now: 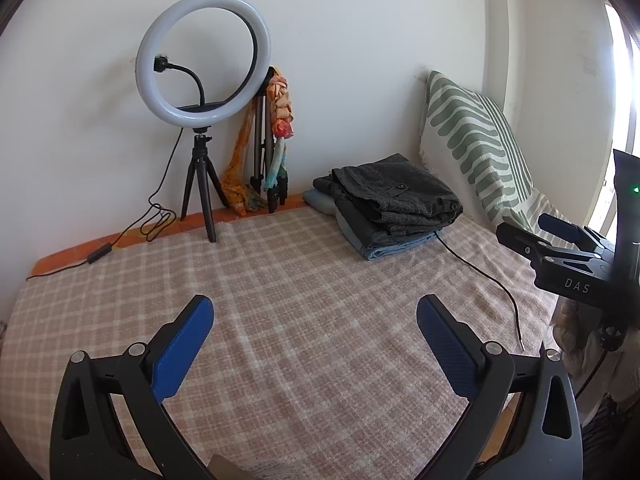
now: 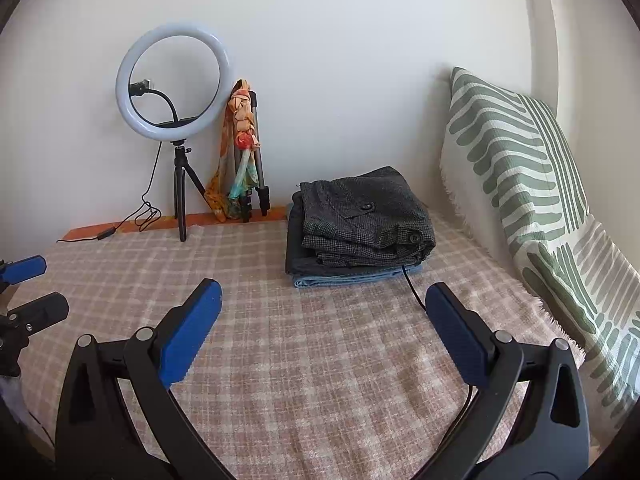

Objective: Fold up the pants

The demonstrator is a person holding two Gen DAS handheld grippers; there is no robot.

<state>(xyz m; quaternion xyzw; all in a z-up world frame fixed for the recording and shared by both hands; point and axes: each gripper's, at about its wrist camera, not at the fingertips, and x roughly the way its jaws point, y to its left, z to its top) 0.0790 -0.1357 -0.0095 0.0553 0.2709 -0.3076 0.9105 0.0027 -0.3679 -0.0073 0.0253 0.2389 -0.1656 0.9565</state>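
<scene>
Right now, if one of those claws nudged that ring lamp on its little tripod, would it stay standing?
Probably not. The ring light looks top-heavy: a wide hoop on thin, narrow-set tripod legs, so it would likely tip. Its trailing cord might also tug it.

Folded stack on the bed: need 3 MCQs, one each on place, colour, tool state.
1. Where is the stack?
A. far side of the blanket, near the pillow
B. under the ring light
C. between the right tool's fingers

2. What colour is the bottom garment?
A. red
B. light blue
C. white

3. What state is the right tool in?
A. shut on the stack
B. shut on nothing
C. open, holding nothing

Key: 1 A, it lies left of the pillow; 2 B, a blue edge shows beneath the grey pants; 3 C, fingers wide apart over bare blanket.
</scene>
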